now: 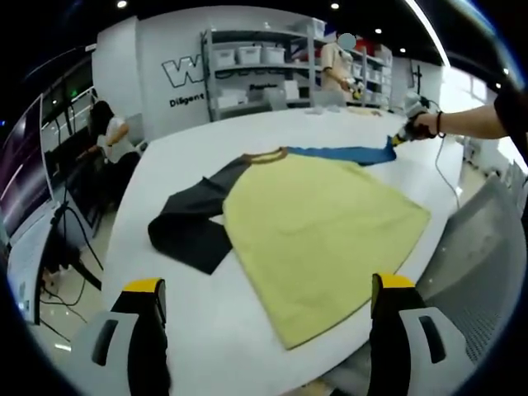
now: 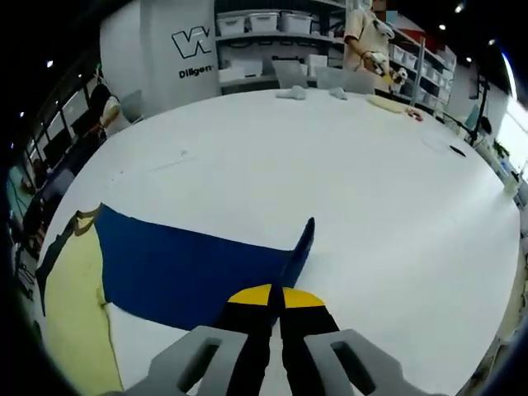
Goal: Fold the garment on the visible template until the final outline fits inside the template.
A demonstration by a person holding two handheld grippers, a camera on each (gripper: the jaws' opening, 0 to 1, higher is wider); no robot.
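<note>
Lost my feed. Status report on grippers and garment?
Right gripper shut on blue sleeve end, lifting it. Left gripper open, above yellow shirt. Shirt flat on white table, black sleeve spread. Nothing in the way.

In the right gripper view the blue sleeve's [image 2: 194, 276] cuff end vanished between the closed jaws of the right tool [image 2: 274, 299], the yellow body [image 2: 70, 330] was cut off at the left edge, and small items [image 2: 312, 93] on the far counter [image 2: 346, 181] were too blurred to identify.
</note>
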